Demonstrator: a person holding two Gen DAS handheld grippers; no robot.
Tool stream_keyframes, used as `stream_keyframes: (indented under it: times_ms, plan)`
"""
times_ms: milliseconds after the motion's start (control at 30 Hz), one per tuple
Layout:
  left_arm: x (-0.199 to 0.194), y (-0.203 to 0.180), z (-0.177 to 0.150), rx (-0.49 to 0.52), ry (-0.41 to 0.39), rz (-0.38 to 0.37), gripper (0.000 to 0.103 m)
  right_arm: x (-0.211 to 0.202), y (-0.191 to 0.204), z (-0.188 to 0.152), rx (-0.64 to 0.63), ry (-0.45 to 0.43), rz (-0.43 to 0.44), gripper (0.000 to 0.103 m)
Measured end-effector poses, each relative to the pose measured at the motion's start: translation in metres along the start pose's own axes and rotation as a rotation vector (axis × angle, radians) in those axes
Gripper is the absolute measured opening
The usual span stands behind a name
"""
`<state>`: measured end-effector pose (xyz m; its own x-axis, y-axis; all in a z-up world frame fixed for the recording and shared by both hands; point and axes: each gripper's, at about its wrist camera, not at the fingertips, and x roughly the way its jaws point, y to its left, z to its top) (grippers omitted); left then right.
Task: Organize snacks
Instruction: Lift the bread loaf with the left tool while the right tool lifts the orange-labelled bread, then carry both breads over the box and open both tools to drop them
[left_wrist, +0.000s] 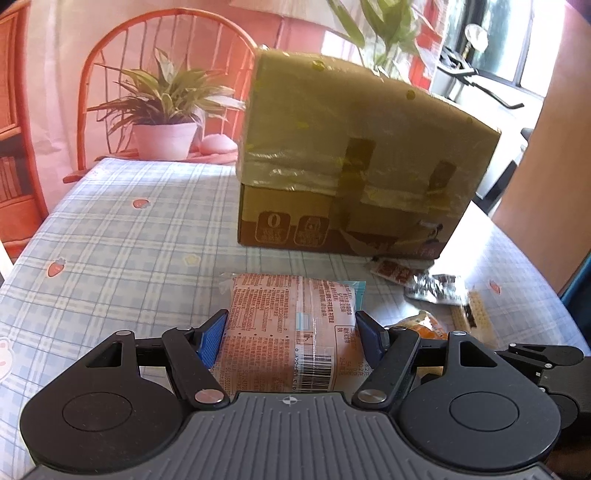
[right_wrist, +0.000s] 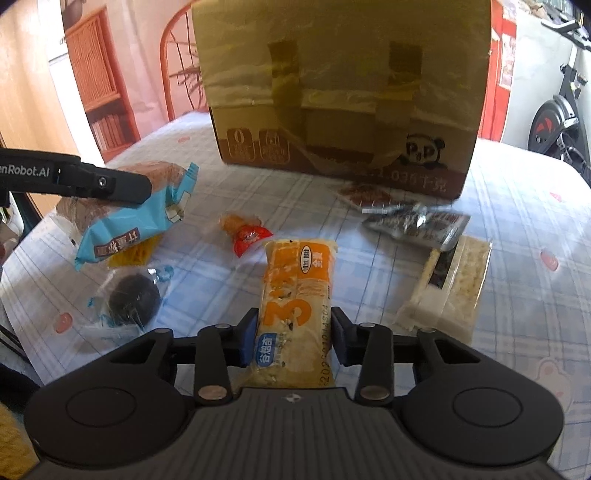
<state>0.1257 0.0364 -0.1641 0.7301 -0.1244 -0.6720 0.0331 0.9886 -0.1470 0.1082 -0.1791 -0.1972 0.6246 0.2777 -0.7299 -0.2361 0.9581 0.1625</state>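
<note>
My left gripper (left_wrist: 291, 328) is shut on a wrapped bread snack (left_wrist: 288, 325) with a blue end, held above the checked tablecloth (left_wrist: 110, 251); the same snack shows in the right wrist view (right_wrist: 136, 218) under the left gripper's finger (right_wrist: 110, 184). My right gripper (right_wrist: 295, 332) is shut on an orange-and-white snack bar (right_wrist: 295, 306). A taped cardboard box (left_wrist: 354, 158) stands ahead of both grippers, also in the right wrist view (right_wrist: 343, 92).
Loose snacks lie on the tablecloth (right_wrist: 517, 206): a dark round cookie pack (right_wrist: 133, 295), a small red-orange pack (right_wrist: 247, 232), a silver-black pack (right_wrist: 417, 221), a red pack (right_wrist: 362, 194), a white rice bar (right_wrist: 447, 284). A potted plant (left_wrist: 166, 122) and chair (left_wrist: 110, 55) stand behind.
</note>
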Motion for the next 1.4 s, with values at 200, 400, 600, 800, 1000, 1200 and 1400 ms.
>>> stream_keyframes:
  times_ms: [200, 400, 600, 800, 1000, 1200, 1400]
  plan:
    - [-0.009, 0.006, 0.007, -0.028, -0.048, 0.020, 0.074, -0.014, -0.009, 0.008, 0.036, -0.065, -0.022, 0.041]
    - [-0.018, 0.007, 0.019, -0.013, -0.097, 0.026, 0.074, -0.030, -0.016, 0.023, 0.056, -0.126, -0.023, 0.042]
    - [-0.033, 0.008, 0.051, -0.015, -0.184, -0.009, 0.074, -0.053, -0.022, 0.060, 0.033, -0.237, -0.018, 0.041]
    - [-0.045, 0.008, 0.085, -0.036, -0.250, -0.051, 0.074, -0.074, -0.022, 0.107, -0.033, -0.368, -0.014, 0.041]
    - [-0.051, 0.002, 0.096, -0.052, -0.286, -0.075, 0.074, -0.081, -0.026, 0.135, -0.038, -0.442, -0.015, 0.041]
    - [-0.049, 0.005, 0.100, -0.057, -0.275, -0.077, 0.074, -0.079, -0.028, 0.135, -0.038, -0.438, -0.020, 0.041]
    - [-0.062, 0.004, 0.117, -0.058, -0.327, -0.097, 0.074, -0.092, -0.037, 0.139, -0.028, -0.472, -0.040, 0.041]
